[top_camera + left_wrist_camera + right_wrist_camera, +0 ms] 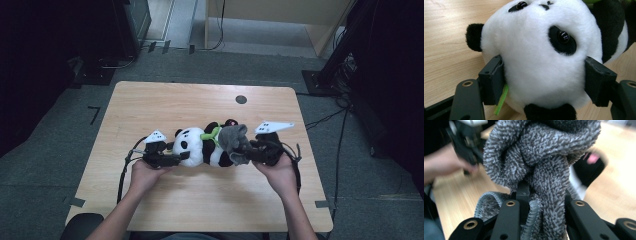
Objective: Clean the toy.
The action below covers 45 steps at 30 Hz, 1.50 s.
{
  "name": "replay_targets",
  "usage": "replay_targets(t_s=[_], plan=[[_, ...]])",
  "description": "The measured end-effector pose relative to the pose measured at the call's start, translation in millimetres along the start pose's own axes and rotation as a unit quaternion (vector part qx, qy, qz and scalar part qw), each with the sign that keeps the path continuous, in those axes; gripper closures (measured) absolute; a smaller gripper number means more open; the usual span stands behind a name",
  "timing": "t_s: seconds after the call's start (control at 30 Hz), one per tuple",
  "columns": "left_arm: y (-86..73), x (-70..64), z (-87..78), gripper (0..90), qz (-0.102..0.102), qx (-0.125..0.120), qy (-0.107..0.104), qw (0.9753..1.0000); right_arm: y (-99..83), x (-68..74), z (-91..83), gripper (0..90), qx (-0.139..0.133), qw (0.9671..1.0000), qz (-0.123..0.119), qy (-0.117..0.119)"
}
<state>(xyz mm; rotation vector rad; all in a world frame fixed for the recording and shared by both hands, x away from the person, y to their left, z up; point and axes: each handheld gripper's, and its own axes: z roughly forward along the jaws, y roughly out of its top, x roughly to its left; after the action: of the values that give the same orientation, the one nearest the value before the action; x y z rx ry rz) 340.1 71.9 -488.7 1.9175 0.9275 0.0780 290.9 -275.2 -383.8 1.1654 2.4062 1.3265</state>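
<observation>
panda's head (539, 57) sits clamped between the left fingers (492, 80); right fingers (524, 192) pinch the grey cloth (541, 157).

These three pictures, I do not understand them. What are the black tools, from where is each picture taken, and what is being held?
A person sits at a wooden table and holds a hand tool with two black jaws in each hand. These are grippers, not a robot.

The high view looks down from above. There the left gripper is at the left and the right gripper at the right.

The other two pictures come from small cameras riding on the grippers, looking along the jaws.

On the table lies a plush panda. In the left gripper view the jaws press on both sides of its white head. In the right gripper view the jaws are shut on a grey fuzzy cloth, which lies over the panda's body.
</observation>
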Motion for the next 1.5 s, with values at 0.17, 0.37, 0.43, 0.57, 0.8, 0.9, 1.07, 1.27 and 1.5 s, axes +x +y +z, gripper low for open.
replay_targets(t_s=[0.17, 0.37, 0.43, 0.57, 0.8, 0.9, 1.07, 1.27, 1.5], plan=[[-0.9, -1.2, 1.0, 26.9, 0.007, 0.000, 0.002, 1.0000, -15.9, -3.6, 15.4, 72.7, 0.002, 0.9997, 0.014, 0.021], [-2.5, 0.0, 1.5, 26.0, 0.007, -0.005, -0.003, 1.0000, -24.1, -13.8, 9.8, 72.6, -0.010, 0.9994, 0.032, 0.011], [-2.7, -0.1, 1.5, 25.9, 0.008, -0.006, -0.003, 0.9999, -25.9, -16.6, 8.6, 72.6, -0.011, 0.9994, 0.033, 0.006], [-3.3, 0.5, 1.8, 25.3, 0.006, -0.008, -0.005, 0.9999, -28.4, -23.0, 8.7, 72.6, -0.014, 0.9989, 0.044, 0.001], [-3.9, 2.2, 1.7, 24.3, 0.003, -0.009, -0.008, 0.9999, -35.6, -35.2, 11.7, 72.8, 0.006, 0.9980, 0.053, -0.035], [-3.8, 3.2, 1.7, 23.8, -0.002, -0.010, -0.010, 0.9999, -39.3, -40.3, 14.6, 72.7, 0.021, 0.9972, 0.055, -0.047], [-4.0, 4.5, 2.1, 22.7, -0.011, -0.013, -0.013, 0.9998, -37.7, -48.1, 0.7, 72.7, -0.006, 0.9960, 0.073, -0.052], [-3.9, 4.3, 2.1, 22.3, -0.012, -0.013, -0.013, 0.9998, -20.9, -29.7, -15.7, 72.6, -0.052, 0.9963, 0.056, -0.039], [-3.7, 4.1, 2.0, 21.4, -0.011, -0.013, -0.014, 0.9998, -6.6, 6.2, -3.5, 72.2, -0.045, 0.9990, 0.003, -0.001]])
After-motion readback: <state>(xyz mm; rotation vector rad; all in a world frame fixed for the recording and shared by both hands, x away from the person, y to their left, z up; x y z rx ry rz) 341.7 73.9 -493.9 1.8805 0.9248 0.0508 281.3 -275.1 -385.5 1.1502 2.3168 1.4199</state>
